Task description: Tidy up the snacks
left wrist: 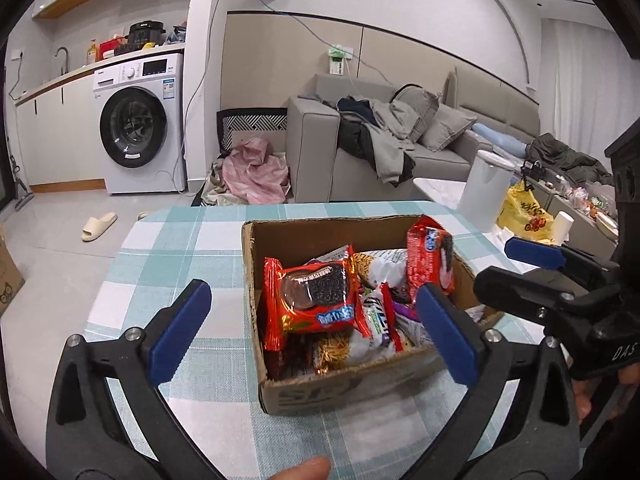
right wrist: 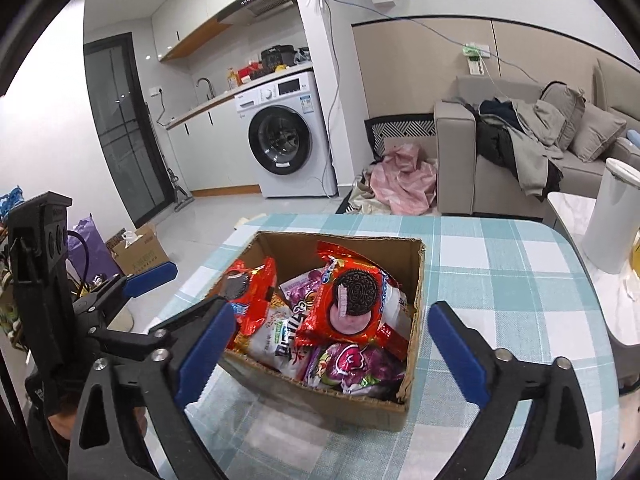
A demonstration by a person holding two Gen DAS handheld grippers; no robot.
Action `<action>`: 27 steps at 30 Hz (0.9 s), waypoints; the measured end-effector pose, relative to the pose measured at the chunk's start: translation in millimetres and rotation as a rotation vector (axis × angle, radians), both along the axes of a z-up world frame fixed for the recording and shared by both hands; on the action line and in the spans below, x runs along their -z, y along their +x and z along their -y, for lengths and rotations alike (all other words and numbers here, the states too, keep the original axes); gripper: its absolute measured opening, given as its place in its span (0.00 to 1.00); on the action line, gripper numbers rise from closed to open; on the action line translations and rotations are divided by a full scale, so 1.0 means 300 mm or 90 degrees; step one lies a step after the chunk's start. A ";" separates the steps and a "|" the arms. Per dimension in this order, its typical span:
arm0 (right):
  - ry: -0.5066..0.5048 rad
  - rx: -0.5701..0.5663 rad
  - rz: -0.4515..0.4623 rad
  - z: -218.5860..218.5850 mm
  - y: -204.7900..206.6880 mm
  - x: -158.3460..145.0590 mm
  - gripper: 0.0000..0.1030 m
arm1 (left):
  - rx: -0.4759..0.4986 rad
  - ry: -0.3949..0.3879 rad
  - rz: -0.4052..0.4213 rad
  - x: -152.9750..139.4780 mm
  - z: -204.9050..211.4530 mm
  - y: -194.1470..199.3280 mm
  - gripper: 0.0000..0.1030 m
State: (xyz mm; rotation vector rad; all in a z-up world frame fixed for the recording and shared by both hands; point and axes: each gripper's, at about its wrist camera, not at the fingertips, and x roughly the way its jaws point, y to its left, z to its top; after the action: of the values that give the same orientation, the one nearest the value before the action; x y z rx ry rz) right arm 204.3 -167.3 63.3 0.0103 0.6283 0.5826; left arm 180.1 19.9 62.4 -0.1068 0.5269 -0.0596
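Observation:
A brown cardboard box [left wrist: 340,390] [right wrist: 320,404] sits on the blue-and-white checked tablecloth [left wrist: 168,264] [right wrist: 500,280]. It holds several snack packs: a red cookie pack [left wrist: 316,300] on top at the left, another red cookie pack [left wrist: 430,260] [right wrist: 352,300] at the right, white and purple packs [right wrist: 348,364] beneath. My left gripper [left wrist: 316,328] is open and empty, hovering just before the box. My right gripper [right wrist: 332,352] is open and empty, also just before the box; it shows at the right in the left wrist view [left wrist: 532,264].
A white cylindrical container [left wrist: 486,190] [right wrist: 608,216] stands on a side table to the right, with a yellow bag [left wrist: 524,212] beside it. A grey sofa [left wrist: 360,152] with clothes, a washing machine [left wrist: 138,128] and floor clutter lie beyond the table.

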 end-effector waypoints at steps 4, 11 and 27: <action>0.012 -0.007 0.015 0.010 -0.043 -0.005 0.99 | 0.002 0.009 0.019 -0.018 0.006 -0.064 0.99; 0.025 -0.015 0.051 0.033 -0.131 0.000 1.00 | -0.001 0.016 0.033 -0.020 0.013 -0.166 0.99; 0.034 -0.017 0.093 0.078 -0.258 0.117 1.00 | -0.027 0.022 0.049 0.105 -0.006 -0.318 0.99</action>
State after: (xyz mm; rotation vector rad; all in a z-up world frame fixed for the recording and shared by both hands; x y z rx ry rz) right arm 126.8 -190.7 28.3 0.0092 0.4711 0.6200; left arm 84.7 21.5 30.9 -0.0817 0.4490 -0.0132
